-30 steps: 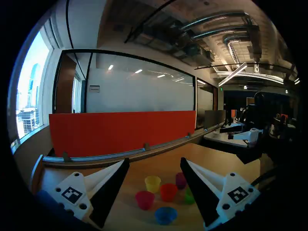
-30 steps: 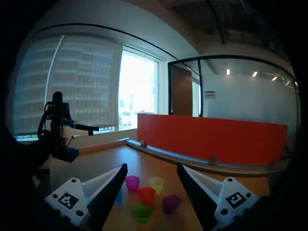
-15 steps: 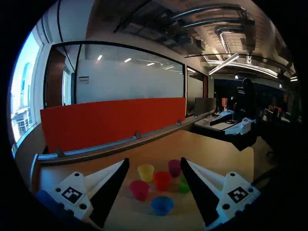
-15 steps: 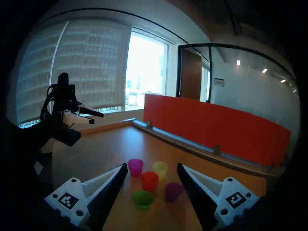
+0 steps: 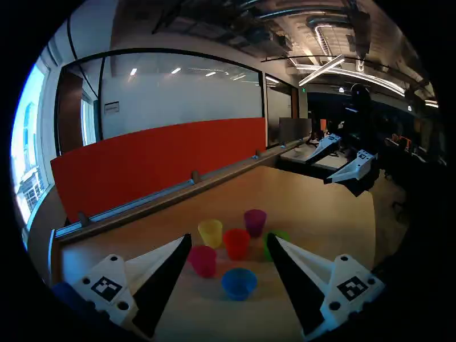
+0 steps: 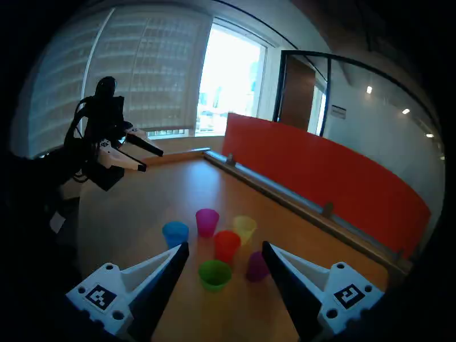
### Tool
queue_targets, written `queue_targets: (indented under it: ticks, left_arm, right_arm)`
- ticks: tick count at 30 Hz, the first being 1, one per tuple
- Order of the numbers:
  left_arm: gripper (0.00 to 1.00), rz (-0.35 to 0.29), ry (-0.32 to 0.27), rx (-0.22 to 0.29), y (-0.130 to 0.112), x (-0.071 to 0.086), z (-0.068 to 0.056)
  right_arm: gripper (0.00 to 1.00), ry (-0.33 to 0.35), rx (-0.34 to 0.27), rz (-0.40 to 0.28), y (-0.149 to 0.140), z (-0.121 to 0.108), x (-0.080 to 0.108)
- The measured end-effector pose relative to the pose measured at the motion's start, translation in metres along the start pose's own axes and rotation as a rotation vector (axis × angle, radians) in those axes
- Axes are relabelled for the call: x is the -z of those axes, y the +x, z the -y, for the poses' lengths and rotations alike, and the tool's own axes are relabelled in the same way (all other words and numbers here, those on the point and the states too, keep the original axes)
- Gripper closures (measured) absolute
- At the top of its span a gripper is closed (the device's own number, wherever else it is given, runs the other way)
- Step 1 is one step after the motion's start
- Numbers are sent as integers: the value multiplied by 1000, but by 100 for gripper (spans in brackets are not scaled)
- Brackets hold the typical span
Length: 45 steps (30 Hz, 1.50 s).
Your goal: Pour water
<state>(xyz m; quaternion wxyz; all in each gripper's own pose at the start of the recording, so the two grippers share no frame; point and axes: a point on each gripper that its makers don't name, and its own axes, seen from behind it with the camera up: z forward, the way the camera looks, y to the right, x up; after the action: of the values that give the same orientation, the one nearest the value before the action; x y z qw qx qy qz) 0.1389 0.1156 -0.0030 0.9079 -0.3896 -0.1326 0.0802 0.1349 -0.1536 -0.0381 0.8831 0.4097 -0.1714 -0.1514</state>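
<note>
Cups: six small ones, yellow (image 5: 210,232), red (image 5: 236,243), purple (image 5: 255,222), green (image 6: 215,275), pink (image 5: 203,260) and blue (image 5: 239,283), all upright in a tight cluster on the desk (image 5: 319,216).
Water: none I can make out (the cup insides are too small to tell full from empty).
Left gripper (image 5: 228,238): fingers spread wide, holding nothing, raised above the desk and aimed at the cluster, blue cup nearest.
Right gripper (image 6: 225,246): likewise spread and empty, facing the cluster from another side, green cup nearest.
Progress: apparently the very start, with no cup gripped, lifted or tipped. Choosing a cup, closing on it and pouring into another all remain.
Surroundings: a red partition (image 5: 159,159) along the desk's far edge.
</note>
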Motion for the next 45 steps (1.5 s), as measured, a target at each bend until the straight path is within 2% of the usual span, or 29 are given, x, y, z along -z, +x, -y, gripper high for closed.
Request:
queue_targets:
  ticks: [5,12,20,35,45]
  left_arm:
    - [1,34,-17,-5,-13,-4,-5]
    - [1,71,-27,-7,-34,-12,-6]
    - [2,137,-26,-30,-70,-24,-5]
    - [1,262,-56,-50,-139,-41,-16]
    - [1,299,-85,-17,-167,-54,-21]
  right_arm:
    - [0,19,-11,14,-6,5,-3]
    - [0,26,-18,36,-22,4,-9]
    - [0,23,-16,78,-53,5,-25]
    - [0,34,-25,137,-101,8,-51]
    - [0,53,-39,160,-121,13,-68]
